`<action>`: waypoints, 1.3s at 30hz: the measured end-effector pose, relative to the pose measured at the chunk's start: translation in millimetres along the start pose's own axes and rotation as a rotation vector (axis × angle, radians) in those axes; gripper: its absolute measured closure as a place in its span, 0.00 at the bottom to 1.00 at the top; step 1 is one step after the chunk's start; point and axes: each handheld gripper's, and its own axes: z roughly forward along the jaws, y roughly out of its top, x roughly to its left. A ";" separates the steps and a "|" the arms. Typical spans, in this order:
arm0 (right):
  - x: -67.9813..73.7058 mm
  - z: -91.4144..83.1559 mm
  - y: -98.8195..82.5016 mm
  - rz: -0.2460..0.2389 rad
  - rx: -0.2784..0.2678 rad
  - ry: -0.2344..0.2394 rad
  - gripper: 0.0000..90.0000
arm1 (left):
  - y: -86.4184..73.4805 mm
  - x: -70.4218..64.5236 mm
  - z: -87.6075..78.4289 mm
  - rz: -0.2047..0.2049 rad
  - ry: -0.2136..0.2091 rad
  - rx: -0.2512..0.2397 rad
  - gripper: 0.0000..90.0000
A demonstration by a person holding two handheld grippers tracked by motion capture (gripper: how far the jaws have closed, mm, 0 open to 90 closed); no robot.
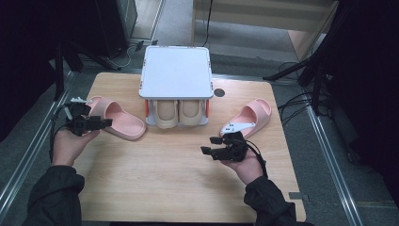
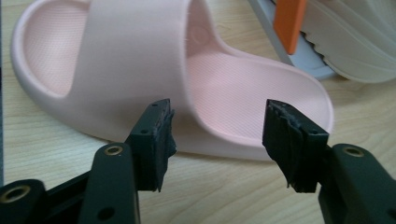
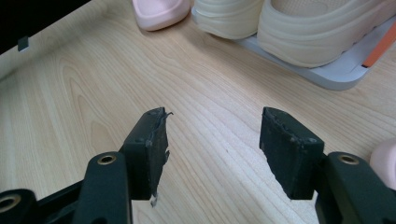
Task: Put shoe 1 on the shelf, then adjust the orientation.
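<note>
Two pink slippers lie on the wooden table [image 1: 164, 179]. The left slipper [image 1: 117, 117] is at the left of the rack, the right slipper [image 1: 254, 115] at its right. My left gripper [image 1: 106, 123] stands open at the left slipper's near side. In the left gripper view the slipper [image 2: 224, 88] lies just beyond my left gripper [image 2: 217, 135], apart from the jaws. My right gripper [image 1: 209, 145] hangs open over bare wood, just in front of the right slipper. In the right gripper view my right gripper [image 3: 215, 149] has nothing between its jaws.
A small rack with a white top [image 1: 176, 70] stands at the table's far middle, with a pair of beige shoes [image 1: 179, 113] on its lower shelf. A round black grommet [image 1: 219, 92] sits right of it. Dark stands and cables surround the table.
</note>
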 end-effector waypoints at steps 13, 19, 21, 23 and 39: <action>1.7 -0.5 -3.8 -0.008 0.010 -0.011 0.46 | 6.9 9.4 26.3 -0.063 0.120 -0.015 0.33; 2.7 0.6 -4.4 -0.007 0.016 -0.015 0.46 | 7.6 15.4 32.5 -0.077 0.190 -0.020 0.36; 2.6 0.8 -4.4 -0.006 0.017 -0.017 0.46 | 7.1 18.7 31.3 -0.086 0.196 -0.028 0.43; 2.1 1.3 -4.5 -0.007 0.016 -0.019 0.46 | 5.4 21.1 30.6 -0.077 0.191 -0.032 0.48; 2.7 6.2 -0.6 -0.011 0.024 -0.008 0.48 | -4.5 34.2 6.5 -0.033 0.188 0.028 0.87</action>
